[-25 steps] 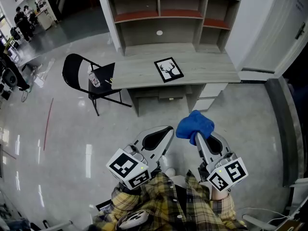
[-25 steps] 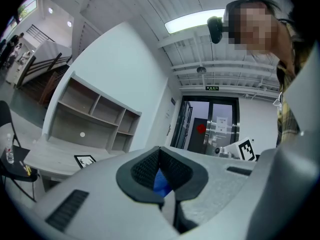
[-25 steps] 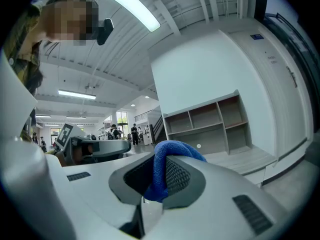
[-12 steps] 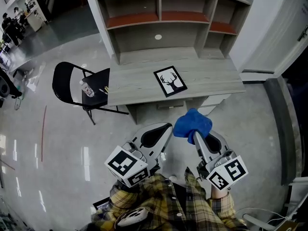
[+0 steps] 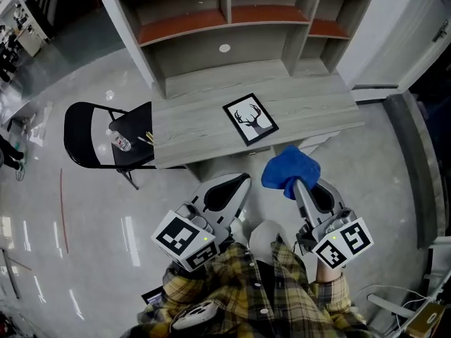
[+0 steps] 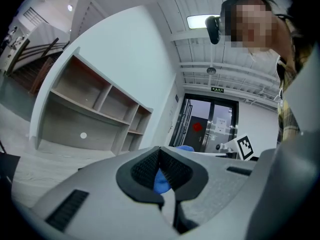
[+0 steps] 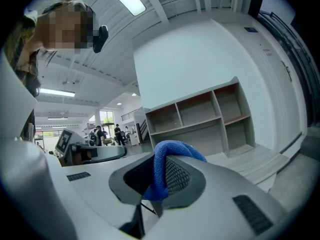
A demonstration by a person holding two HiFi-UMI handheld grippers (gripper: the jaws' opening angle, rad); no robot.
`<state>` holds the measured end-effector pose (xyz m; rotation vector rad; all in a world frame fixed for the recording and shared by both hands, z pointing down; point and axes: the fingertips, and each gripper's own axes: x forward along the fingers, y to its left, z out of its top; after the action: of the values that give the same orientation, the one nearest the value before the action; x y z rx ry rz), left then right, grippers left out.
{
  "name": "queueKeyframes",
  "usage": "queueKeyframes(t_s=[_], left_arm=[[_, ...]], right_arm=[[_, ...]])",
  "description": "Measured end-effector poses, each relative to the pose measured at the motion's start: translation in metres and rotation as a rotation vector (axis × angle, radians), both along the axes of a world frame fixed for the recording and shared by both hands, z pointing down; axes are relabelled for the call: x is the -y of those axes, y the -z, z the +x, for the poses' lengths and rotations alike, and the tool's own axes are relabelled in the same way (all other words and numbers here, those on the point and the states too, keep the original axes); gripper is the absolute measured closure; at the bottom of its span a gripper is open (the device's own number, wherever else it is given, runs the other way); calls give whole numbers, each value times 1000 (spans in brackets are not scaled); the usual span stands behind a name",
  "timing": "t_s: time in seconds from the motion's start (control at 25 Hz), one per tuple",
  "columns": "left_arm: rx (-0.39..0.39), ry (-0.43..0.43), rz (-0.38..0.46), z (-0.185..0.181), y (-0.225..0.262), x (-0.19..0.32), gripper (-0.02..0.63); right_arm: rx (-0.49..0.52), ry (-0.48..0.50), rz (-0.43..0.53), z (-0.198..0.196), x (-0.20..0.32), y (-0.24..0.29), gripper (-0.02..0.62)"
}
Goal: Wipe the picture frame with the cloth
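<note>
Fluffy blue cloth (image 5: 289, 166) was pinched in right gripper (image 5: 296, 186), left gripper (image 5: 238, 183) pressed together empty, black-rimmed picture frame (image 5: 250, 118) lay flat on woodgrain desk (image 5: 190, 122).

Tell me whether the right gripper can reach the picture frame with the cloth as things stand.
Probably yes: the picture frame lies flat and uncovered on the desk, nothing stands between it and the right gripper, whose jaws clamp the blue cloth.

You have nothing legible here. In the left gripper view, the green sign (image 6: 217, 89) over the doorway (image 6: 210, 126) at one o'clock is too small to read. Your left gripper (image 5: 239, 182) carries a cube (image 5: 184, 241) showing only black-and-white squares.
</note>
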<state>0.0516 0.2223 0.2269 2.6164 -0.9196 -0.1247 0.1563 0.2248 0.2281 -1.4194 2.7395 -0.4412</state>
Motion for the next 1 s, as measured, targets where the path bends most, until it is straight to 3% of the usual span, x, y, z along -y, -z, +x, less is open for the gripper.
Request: queueKeyframes(t_s=[0.44, 1.0], left_arm=[[14, 12, -24, 0, -15, 35, 600], [5, 149, -52, 33, -20, 199, 600]], right_arm=[[34, -19, -30, 11, 37, -15, 546], [29, 127, -94, 43, 208, -28, 546]])
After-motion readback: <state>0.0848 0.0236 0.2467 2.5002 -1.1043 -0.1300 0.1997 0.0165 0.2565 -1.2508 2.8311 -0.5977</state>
